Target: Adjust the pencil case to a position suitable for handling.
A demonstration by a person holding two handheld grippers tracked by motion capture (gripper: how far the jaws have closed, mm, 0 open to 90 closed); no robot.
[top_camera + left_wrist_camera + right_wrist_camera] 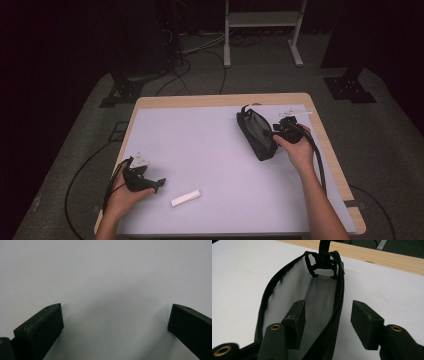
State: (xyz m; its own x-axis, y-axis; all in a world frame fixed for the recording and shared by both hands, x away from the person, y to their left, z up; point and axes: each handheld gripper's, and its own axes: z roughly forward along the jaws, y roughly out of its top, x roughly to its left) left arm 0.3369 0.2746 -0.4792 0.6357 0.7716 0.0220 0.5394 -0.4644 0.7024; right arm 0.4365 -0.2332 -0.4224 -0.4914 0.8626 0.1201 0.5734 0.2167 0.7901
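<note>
Nearest the camera, at the near left of the desk (215, 150), the left gripper (150, 184) rests in the person's left hand (125, 197), its jaws spread wide over bare surface; a small white block (185, 198) lies just to its right. At the far right lies a black mesh pouch (257, 132), mouth open, with nothing visible inside and a strap loop at its far end. The right gripper (328, 323), held in the right hand (298, 150), has its jaws apart and straddling the pouch's rim (338, 305): one jaw inside, one outside. Whether the pads touch the rim cannot be made out. Desk covering is pale, edged in light wood; beyond it are grey floor, cables and a dark room.
</note>
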